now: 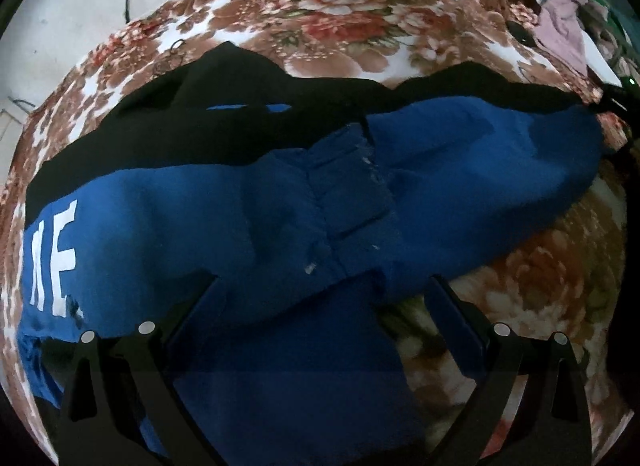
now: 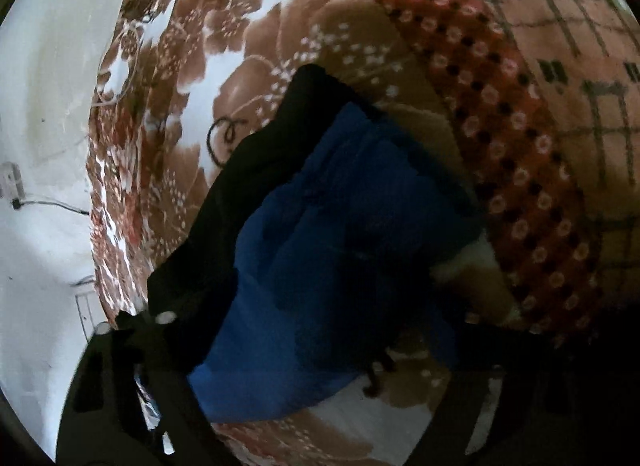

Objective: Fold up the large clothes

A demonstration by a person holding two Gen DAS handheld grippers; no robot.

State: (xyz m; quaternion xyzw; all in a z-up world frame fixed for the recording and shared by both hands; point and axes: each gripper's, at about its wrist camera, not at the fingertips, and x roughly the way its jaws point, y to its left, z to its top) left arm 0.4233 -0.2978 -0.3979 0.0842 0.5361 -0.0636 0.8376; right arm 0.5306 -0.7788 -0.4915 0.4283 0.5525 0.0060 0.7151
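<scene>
A large blue and black garment (image 1: 248,205) with white letters lies stretched across a floral bedspread (image 1: 328,13). My left gripper (image 1: 320,290) is open, its two black fingers (image 1: 188,306) spread wide just above the garment's near blue edge. In the right wrist view the same garment (image 2: 320,234) lies bunched, blue with a black strip on its left. My right gripper (image 2: 320,326) hangs over its near end with fingers wide apart; the right finger is lost in shadow.
The bedspread (image 2: 248,77) covers a bed beside a pale floor (image 2: 36,105) with a wall socket and cable. A pile of pink and other clothes (image 1: 564,25) lies at the far right. A chequered pink blanket (image 2: 580,65) lies beyond a dotted red border.
</scene>
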